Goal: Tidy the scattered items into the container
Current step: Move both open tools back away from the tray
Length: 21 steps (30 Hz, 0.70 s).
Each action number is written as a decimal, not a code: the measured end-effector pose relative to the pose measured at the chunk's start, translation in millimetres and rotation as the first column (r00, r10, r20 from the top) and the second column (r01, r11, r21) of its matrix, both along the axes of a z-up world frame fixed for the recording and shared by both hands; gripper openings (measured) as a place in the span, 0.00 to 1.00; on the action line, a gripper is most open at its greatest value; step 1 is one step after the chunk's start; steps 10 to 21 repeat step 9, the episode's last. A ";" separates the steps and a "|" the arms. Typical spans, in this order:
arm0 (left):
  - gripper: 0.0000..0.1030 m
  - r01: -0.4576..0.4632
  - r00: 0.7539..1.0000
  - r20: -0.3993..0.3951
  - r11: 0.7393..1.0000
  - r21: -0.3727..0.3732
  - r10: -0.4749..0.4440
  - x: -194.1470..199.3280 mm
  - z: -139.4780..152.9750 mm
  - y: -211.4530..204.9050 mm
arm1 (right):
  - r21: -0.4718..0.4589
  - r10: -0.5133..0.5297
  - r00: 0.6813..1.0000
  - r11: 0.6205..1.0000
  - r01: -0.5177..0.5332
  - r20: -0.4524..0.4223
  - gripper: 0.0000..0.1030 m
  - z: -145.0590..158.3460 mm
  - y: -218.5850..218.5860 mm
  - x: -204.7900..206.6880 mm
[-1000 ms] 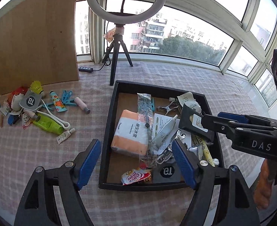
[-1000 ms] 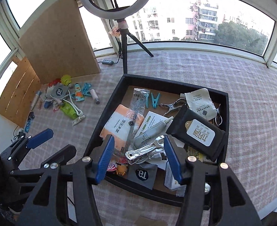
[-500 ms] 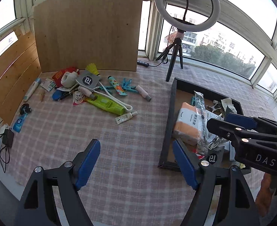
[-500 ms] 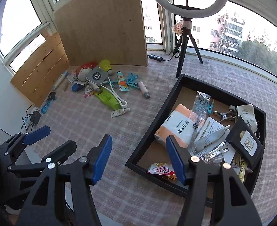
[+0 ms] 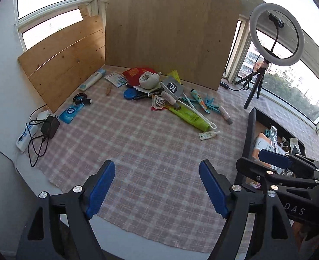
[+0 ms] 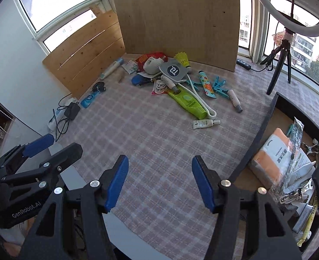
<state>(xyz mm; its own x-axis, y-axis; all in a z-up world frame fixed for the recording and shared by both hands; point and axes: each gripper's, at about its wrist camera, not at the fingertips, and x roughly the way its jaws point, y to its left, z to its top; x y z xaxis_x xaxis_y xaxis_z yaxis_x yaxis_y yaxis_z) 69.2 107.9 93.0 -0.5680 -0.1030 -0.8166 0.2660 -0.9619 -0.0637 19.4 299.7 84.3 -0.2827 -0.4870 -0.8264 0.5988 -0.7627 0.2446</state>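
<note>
Both your left tongs (image 5: 157, 187) and right tongs (image 6: 160, 183) are spread and empty. The tray (image 6: 265, 130) at the tabletop's right edge holds many things, but a pile (image 6: 176, 82) remains near the far-left corner.

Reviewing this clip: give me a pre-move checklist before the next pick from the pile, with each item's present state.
1. Left gripper open and empty: ok.
2. Right gripper open and empty: ok.
3. Small white tube lies apart from the pile, free to grasp: ok.
4. Green tube free to lift: not ok, a white cord lies across it.
5. Black tray has room left: ok, bare floor shows at its near corner.
6. Either gripper within reach of the pile: not ok, both hang well short.
</note>
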 end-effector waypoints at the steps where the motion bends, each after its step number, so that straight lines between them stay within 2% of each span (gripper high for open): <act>1: 0.76 -0.011 1.000 0.001 1.000 0.006 0.011 1.3 -1.0 -6.0 | 0.000 0.008 1.000 1.000 -0.008 -0.002 0.58 0.1 -5.2 1.6; 5: 0.77 -0.034 0.999 0.004 0.999 0.041 0.034 3.5 -5.3 -24.3 | 0.009 0.036 0.999 0.999 -0.036 -0.011 0.58 -1.4 -23.6 5.5; 9: 0.77 -0.038 0.999 0.003 0.999 0.028 0.038 2.4 -9.9 -32.9 | 0.017 0.048 0.999 0.999 -0.047 -0.004 0.58 -7.0 -36.2 4.8; 21: 0.77 -0.038 0.999 0.003 0.999 0.028 0.038 2.4 -9.9 -32.9 | 0.017 0.048 0.999 0.999 -0.047 -0.004 0.58 -7.0 -36.2 4.8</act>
